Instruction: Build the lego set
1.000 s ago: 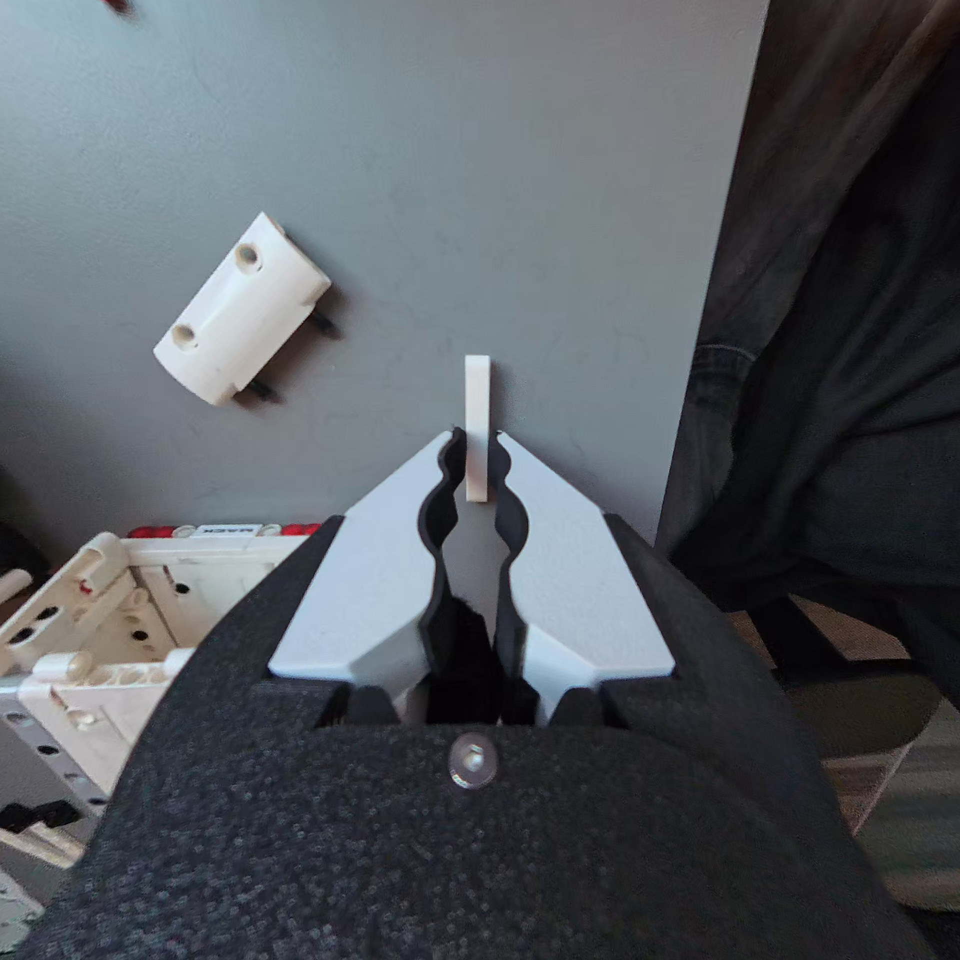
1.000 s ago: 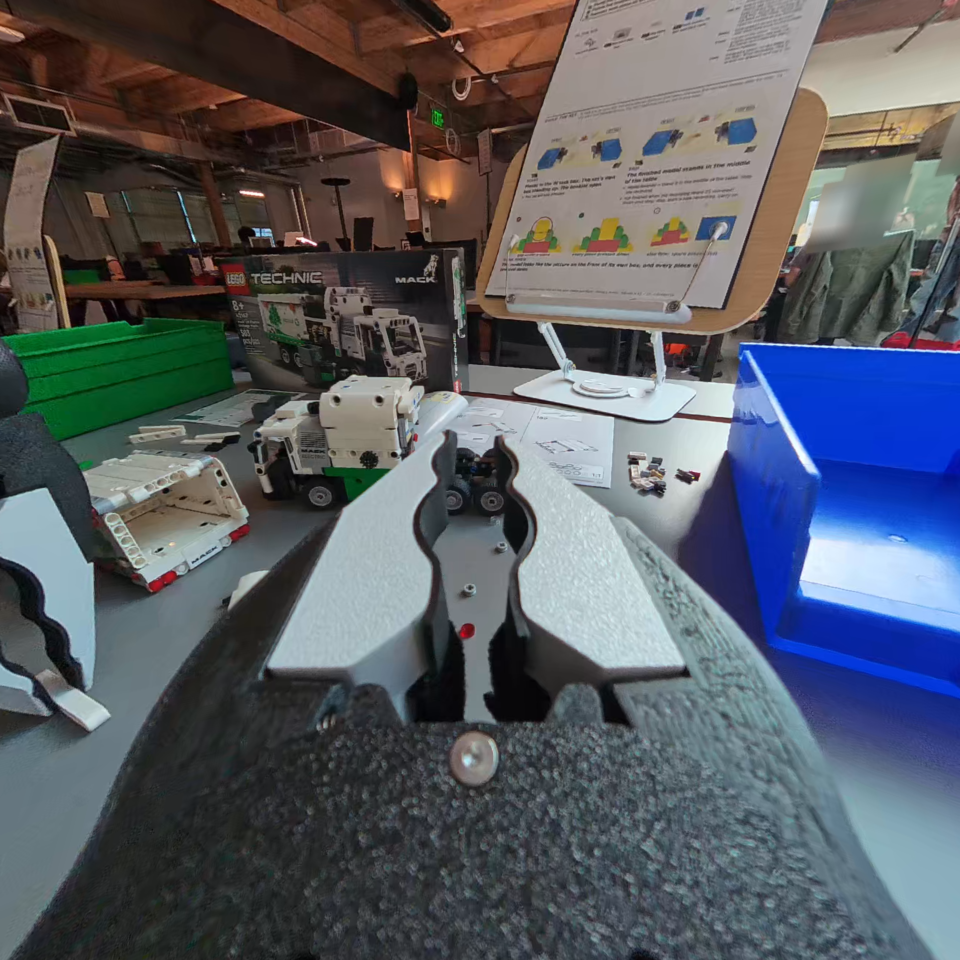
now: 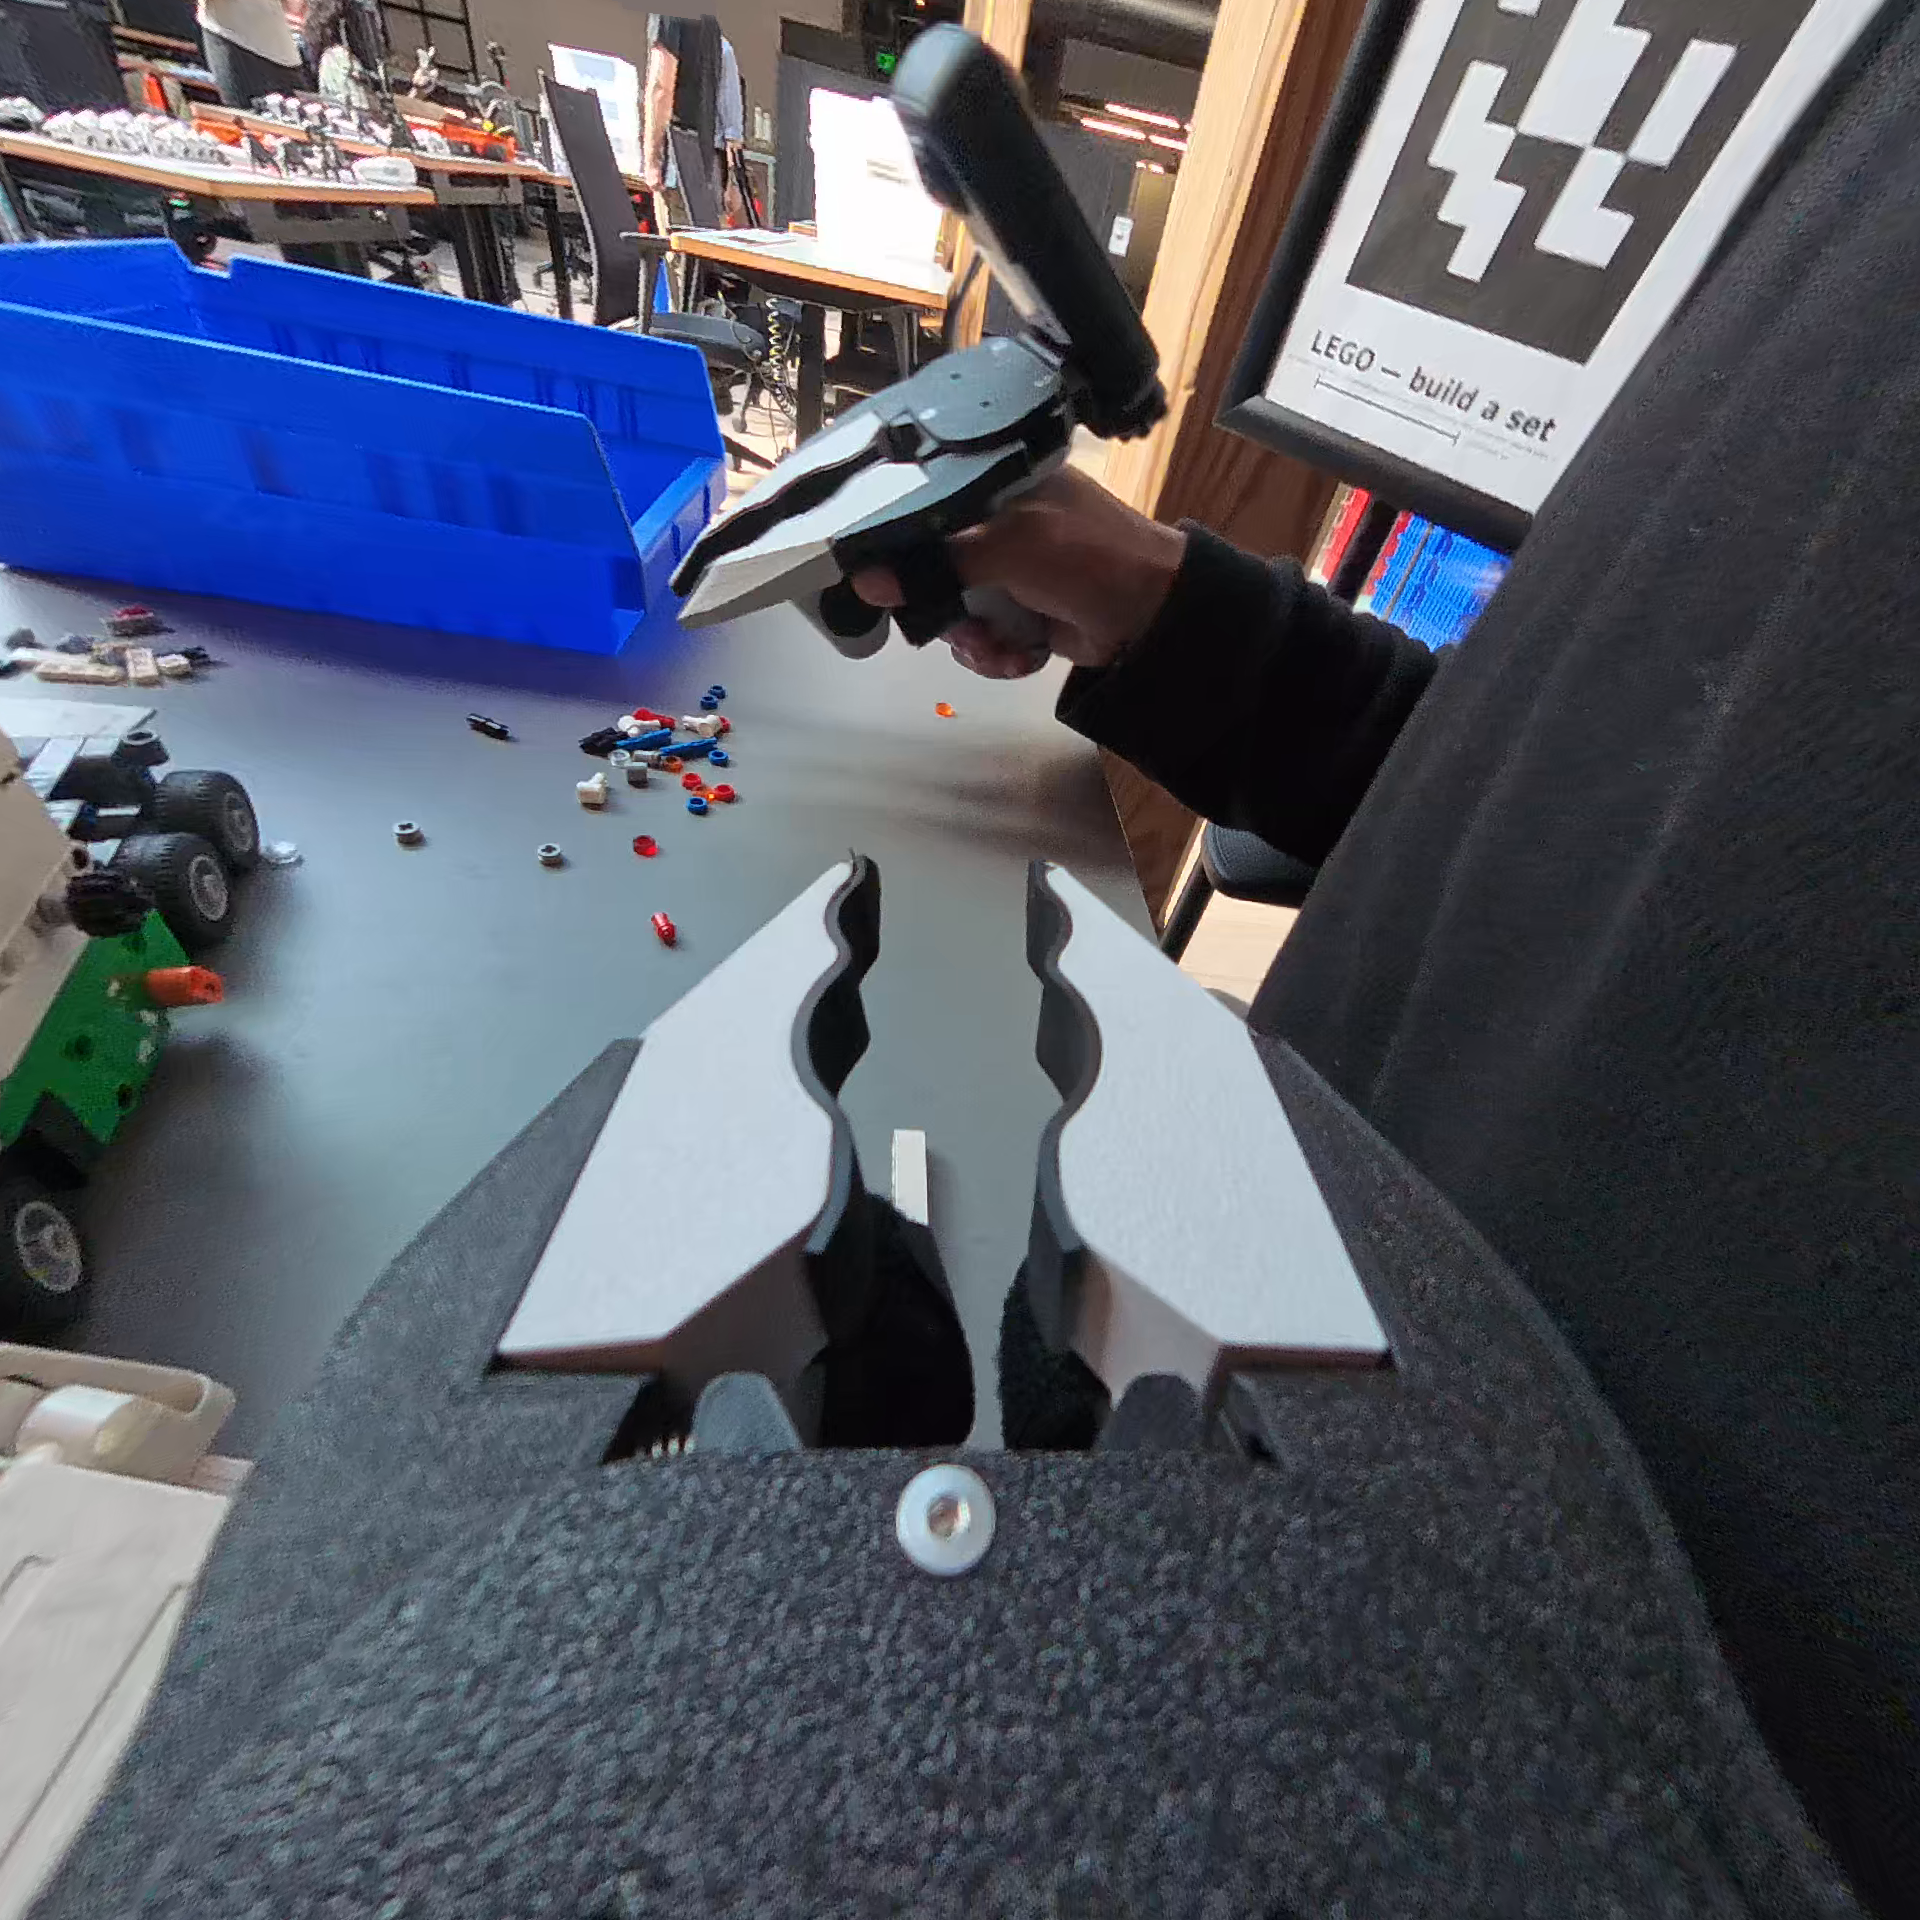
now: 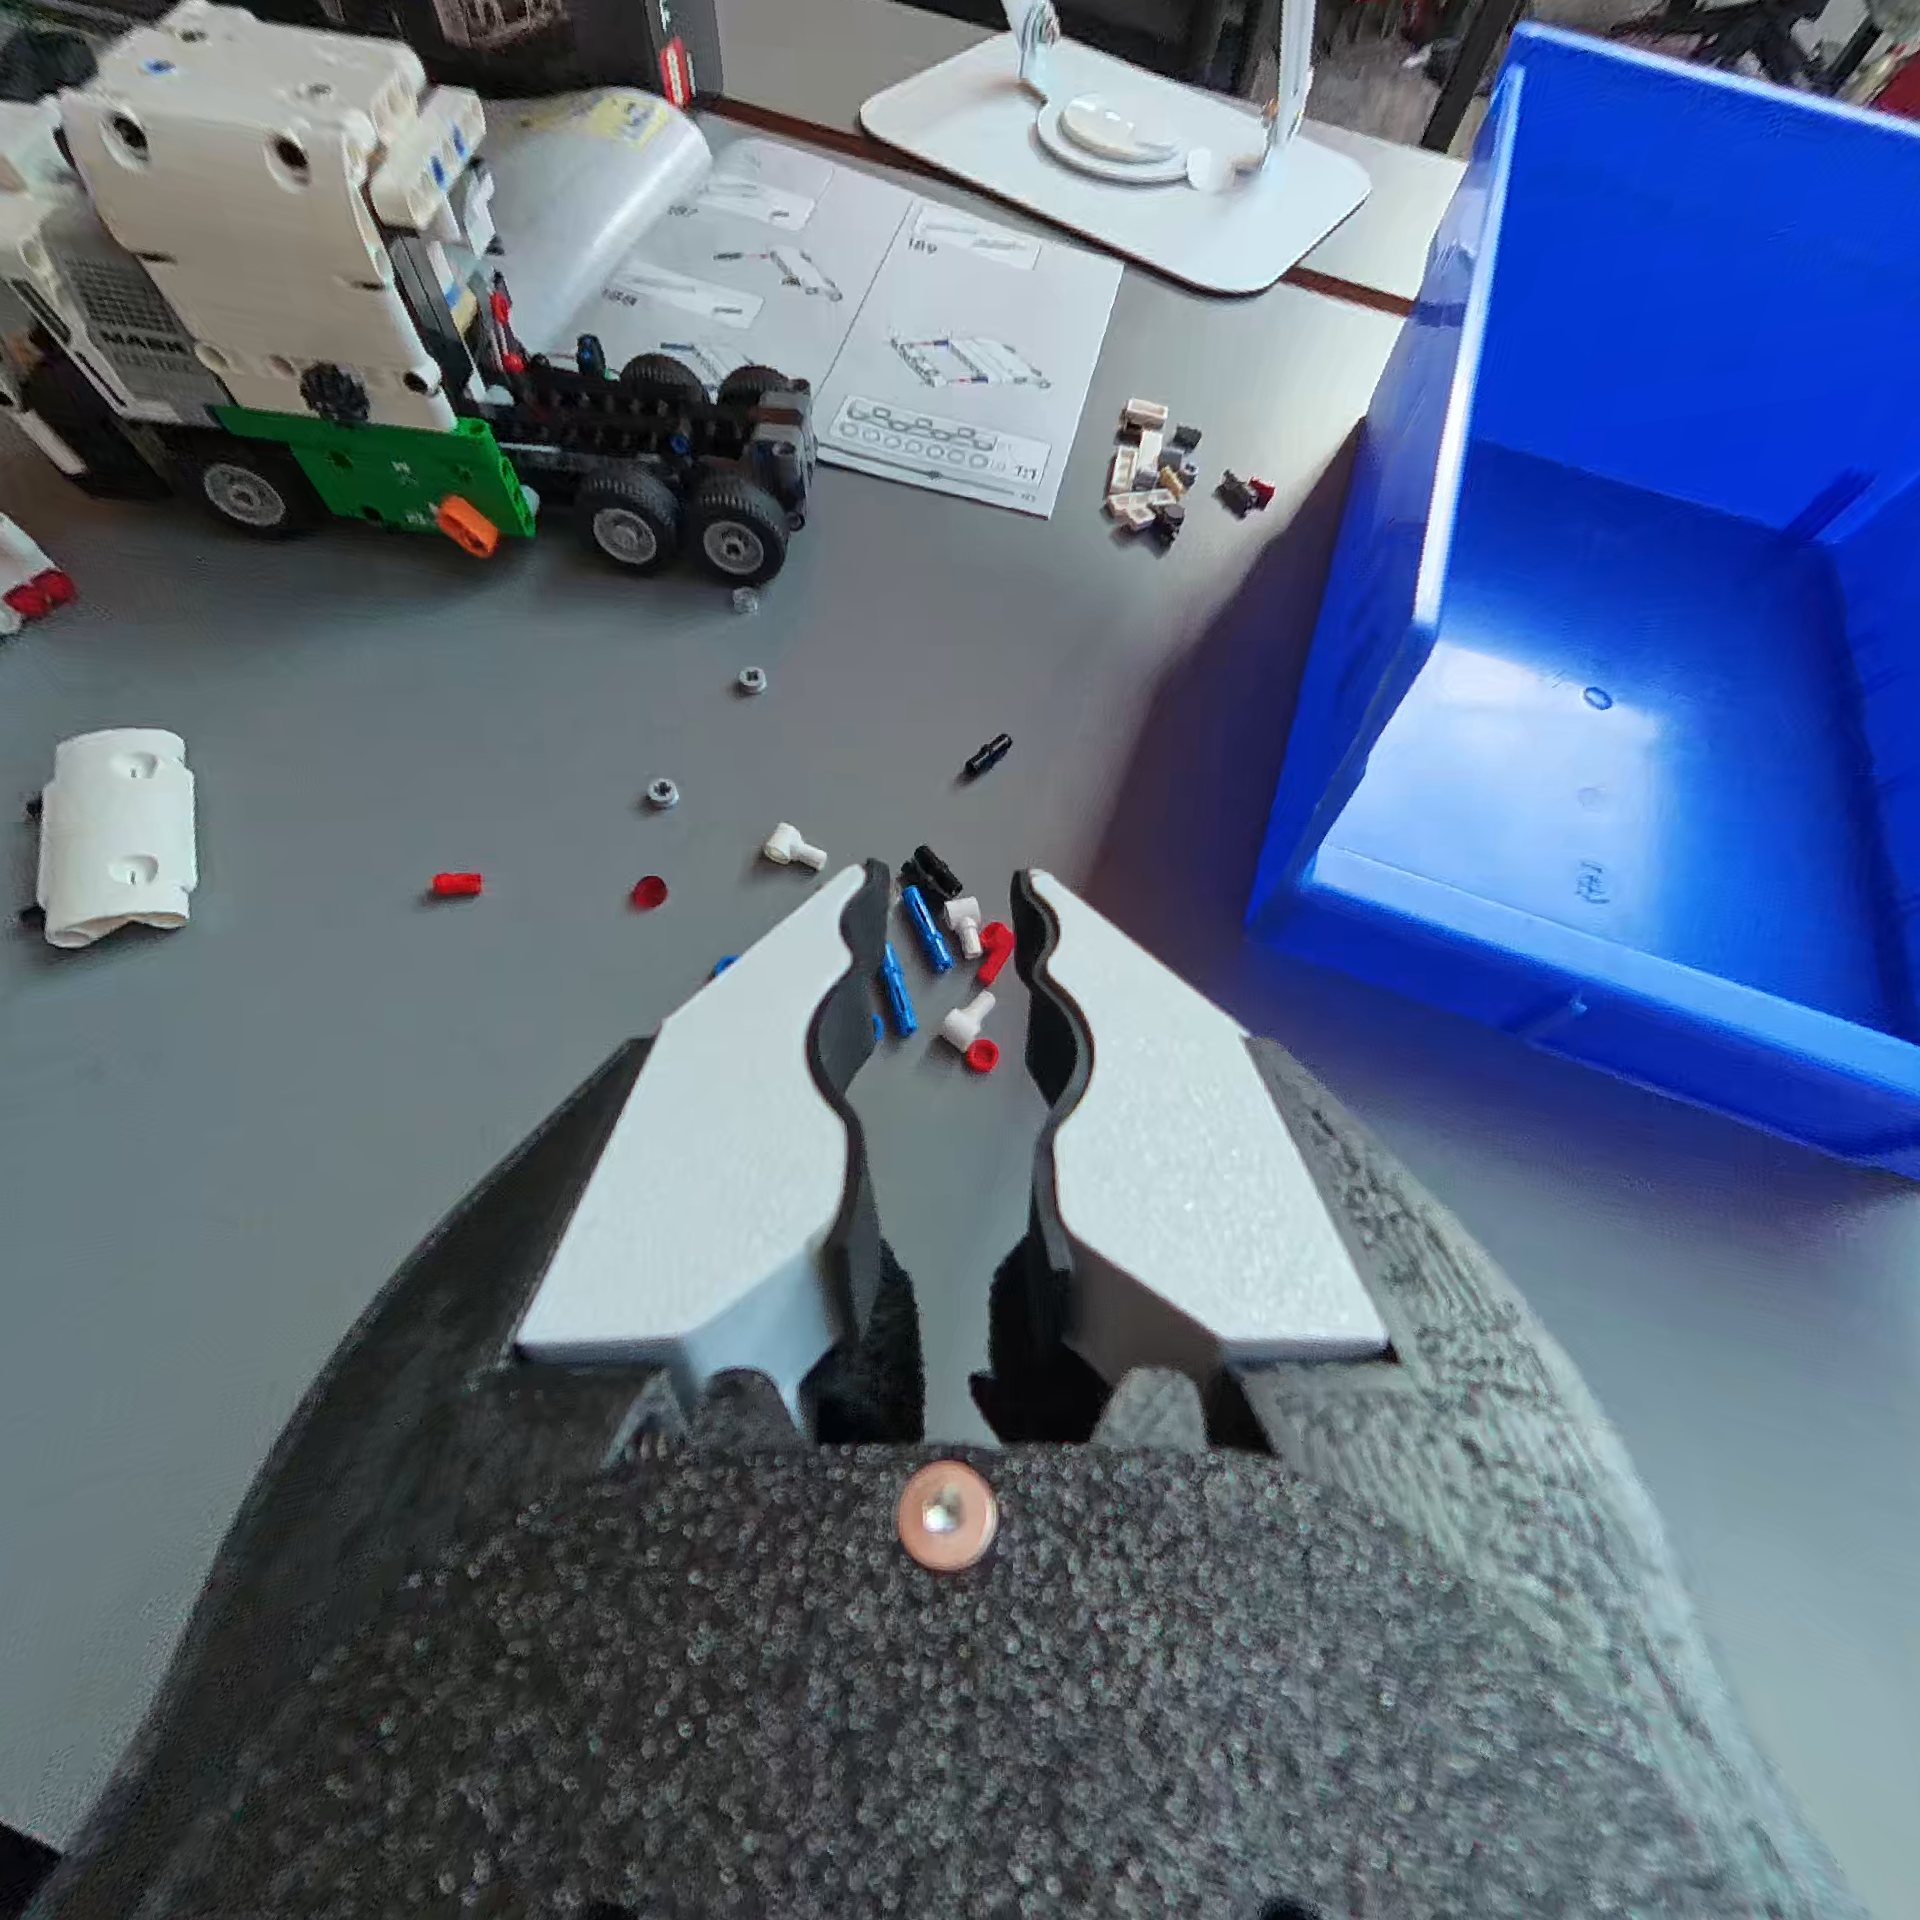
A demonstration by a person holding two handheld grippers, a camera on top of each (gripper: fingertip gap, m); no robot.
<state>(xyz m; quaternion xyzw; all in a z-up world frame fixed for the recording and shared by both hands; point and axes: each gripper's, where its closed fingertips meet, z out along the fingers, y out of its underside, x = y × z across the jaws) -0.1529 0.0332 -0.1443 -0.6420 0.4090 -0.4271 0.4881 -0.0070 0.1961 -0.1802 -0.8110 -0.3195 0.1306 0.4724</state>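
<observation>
1. Grey jaws of the right gripper (image 4: 940, 883) stand apart, empty, above a scatter of small pins (image 4: 940, 961) on the table (image 4: 312, 1091).
2. Left gripper (image 3: 951, 883) is released too; a white strip (image 3: 909, 1174) lies between its jaws.
3. Picking a pin seems next: lower and close.
4. Beyond sit the truck (image 4: 343, 343), booklet (image 4: 935, 343) and blue bin (image 4: 1662, 644); printed writing is left unread.

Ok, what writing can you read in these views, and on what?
I won't quote writing; these bear it.
Framed black-and-white sign: caption line, legible.
Open instruction booklet: small step numbers.
White truck: blurred brand mark on the cab.
Blue bin: faint moulded mark on its floor.
</observation>
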